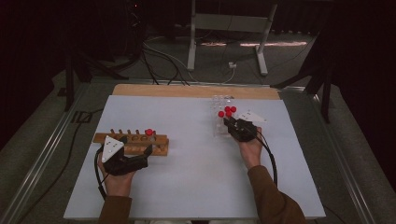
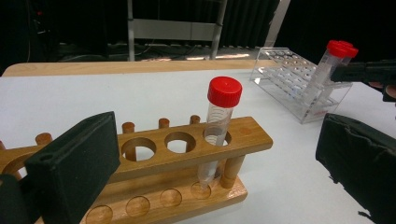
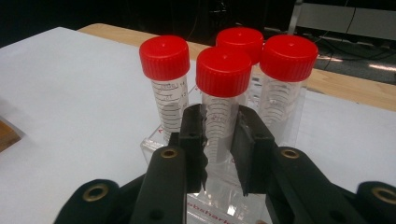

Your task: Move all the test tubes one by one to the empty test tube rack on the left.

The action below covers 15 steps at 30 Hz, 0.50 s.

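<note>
Pads of the right hand-held gripper [image 3: 218,140] clamp a red-capped tube [image 3: 223,88] standing in the clear rack [image 1: 220,114] at far right. Left hand-held gripper [image 2: 224,163] stands wide apart, flanking the wooden rack [image 2: 187,158] on the counter [image 1: 196,177].

We note glossy red plastic caps [image 3: 223,71] on clear smooth tubes [image 3: 219,122]; varnished wooden rack [image 2: 187,154]; transparent acrylic rack [image 2: 299,86]; matt white tabletop [image 1: 196,163].

A white tabletop [image 1: 187,186] carries the lot, with a strip of bare wood [image 1: 196,91] showing along its far edge. On its left side sits a wooden test tube rack [image 1: 135,144], set crosswise. Over on the right, toward the back, stands a clear plastic tube rack [image 1: 218,116], well apart from the wooden one.
</note>
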### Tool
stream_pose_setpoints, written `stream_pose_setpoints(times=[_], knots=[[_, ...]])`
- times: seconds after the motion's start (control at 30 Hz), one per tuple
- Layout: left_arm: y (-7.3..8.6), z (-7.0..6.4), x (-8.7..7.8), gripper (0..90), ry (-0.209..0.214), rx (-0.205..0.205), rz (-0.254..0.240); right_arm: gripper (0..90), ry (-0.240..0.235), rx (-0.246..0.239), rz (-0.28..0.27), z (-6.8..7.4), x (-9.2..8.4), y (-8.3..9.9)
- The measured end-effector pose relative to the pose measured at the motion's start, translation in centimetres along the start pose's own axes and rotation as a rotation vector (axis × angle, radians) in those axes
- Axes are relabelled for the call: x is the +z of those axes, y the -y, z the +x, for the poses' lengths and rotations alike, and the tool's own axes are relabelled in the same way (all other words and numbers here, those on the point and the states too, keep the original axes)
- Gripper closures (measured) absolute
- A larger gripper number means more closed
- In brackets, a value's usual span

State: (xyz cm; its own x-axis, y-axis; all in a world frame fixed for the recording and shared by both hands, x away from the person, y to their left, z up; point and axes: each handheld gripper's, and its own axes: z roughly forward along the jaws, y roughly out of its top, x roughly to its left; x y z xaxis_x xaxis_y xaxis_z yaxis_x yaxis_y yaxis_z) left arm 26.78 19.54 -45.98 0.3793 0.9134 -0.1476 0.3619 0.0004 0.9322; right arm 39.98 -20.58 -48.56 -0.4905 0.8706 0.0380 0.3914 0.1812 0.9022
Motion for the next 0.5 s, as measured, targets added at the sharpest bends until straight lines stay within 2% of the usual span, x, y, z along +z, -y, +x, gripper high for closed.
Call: stream_pose_setpoints(times=[0.17, 0.5], knots=[[0.1, 0.0, 0.0, 0.6, -0.001, -0.001, 0.003, 74.9, 0.001, 0.013, -0.026, 0.0, -0.4, -0.4], [0.1, 0.1, 0.1, 0.6, -0.002, -0.001, 0.005, 75.0, -0.010, 0.000, -0.084, -0.1, -2.2, -1.9]])
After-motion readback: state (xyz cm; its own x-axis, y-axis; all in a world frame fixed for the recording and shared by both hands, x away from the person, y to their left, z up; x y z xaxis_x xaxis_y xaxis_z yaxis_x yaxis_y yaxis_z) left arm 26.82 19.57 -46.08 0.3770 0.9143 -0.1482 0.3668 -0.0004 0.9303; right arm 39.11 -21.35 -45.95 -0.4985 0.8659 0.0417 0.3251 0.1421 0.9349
